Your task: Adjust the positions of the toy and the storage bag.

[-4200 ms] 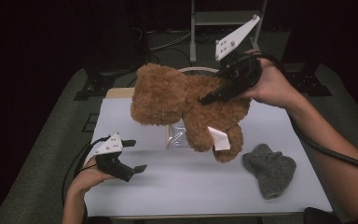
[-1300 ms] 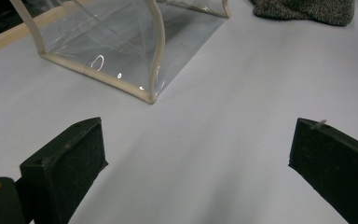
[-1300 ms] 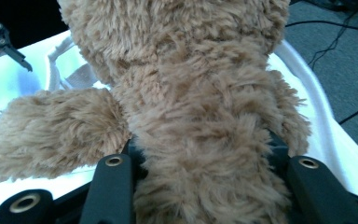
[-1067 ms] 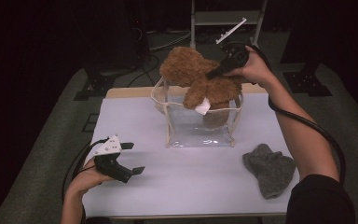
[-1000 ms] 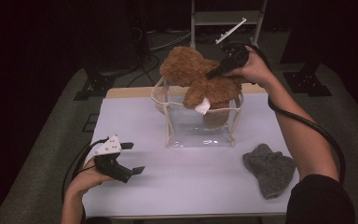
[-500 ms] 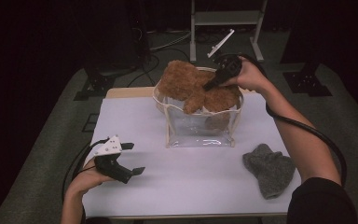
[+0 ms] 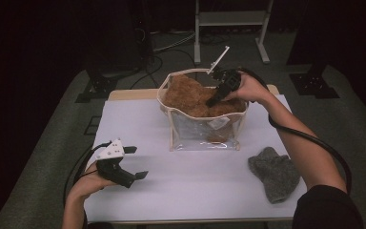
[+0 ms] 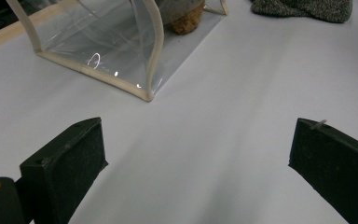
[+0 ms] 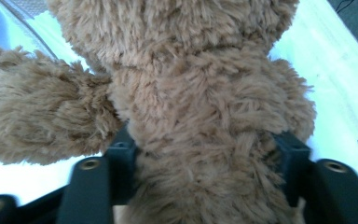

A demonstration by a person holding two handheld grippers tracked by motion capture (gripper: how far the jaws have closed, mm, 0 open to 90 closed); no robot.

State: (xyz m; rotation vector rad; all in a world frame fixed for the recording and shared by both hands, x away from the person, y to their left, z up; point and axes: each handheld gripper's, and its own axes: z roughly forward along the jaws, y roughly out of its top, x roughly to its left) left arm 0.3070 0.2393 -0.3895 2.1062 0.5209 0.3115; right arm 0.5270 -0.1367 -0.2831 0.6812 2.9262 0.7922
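Observation:
A brown plush teddy bear (image 7: 190, 97) lies pushed down into a clear plastic bag with cream trim (image 7: 205, 129) at the back middle of the white table. My right gripper (image 7: 218, 95) reaches into the bag's mouth and is shut on the bear; in the right gripper view its black jaws squeeze the furry body (image 9: 200, 154) from both sides. A bear foot (image 8: 184, 21) presses against the bag's clear wall (image 8: 98, 42). My left gripper (image 7: 132, 163) rests low at the table's front left, open, with bare table between its pads (image 8: 63, 168).
A grey knitted cloth (image 7: 274, 172) lies at the front right of the white table (image 7: 195, 191), and its edge (image 8: 303, 7) shows in the left gripper view. A metal stand (image 7: 231, 19) rises behind the table. Cables trail from both grippers.
The right gripper has carried the bear from above the table down into the bag, and over the last second pushed it deeper. The left gripper has stayed still and open.

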